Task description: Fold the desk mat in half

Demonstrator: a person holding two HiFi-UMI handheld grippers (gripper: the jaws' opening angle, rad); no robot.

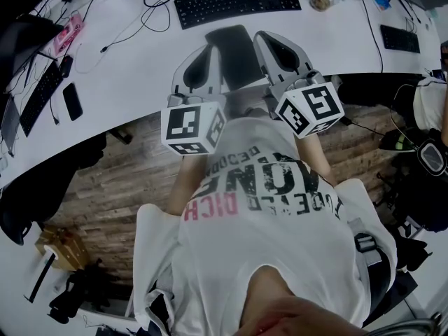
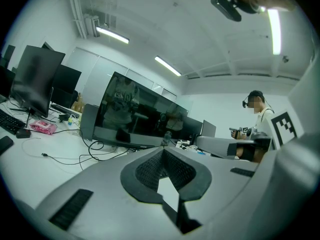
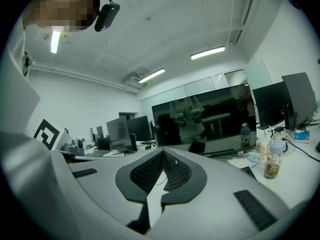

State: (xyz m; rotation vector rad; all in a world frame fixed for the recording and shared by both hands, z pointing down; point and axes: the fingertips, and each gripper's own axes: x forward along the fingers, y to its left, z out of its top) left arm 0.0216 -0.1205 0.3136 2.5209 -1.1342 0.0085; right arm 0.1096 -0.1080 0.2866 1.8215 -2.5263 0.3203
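Observation:
A dark grey desk mat [image 1: 235,53] lies flat on the white desk [image 1: 126,82], just in front of a black keyboard [image 1: 238,2]. My left gripper [image 1: 213,47] hovers at the mat's left edge and my right gripper [image 1: 264,36] at its right edge. Both are held about level, with their marker cubes toward my chest. In the left gripper view the left gripper [image 2: 163,148] has its jaws closed tip to tip with nothing between them. The right gripper [image 3: 163,151] in its own view is closed the same way and empty. Neither gripper view shows the mat.
A wide dark monitor [image 2: 135,115] stands behind the keyboard. Cables, a phone [image 1: 72,101], a pink item [image 1: 68,33] and a second keyboard [image 1: 40,95] lie on the left. A jar [image 3: 272,165] and another keyboard [image 1: 400,38] are to the right. Another person [image 2: 258,115] stands to the right.

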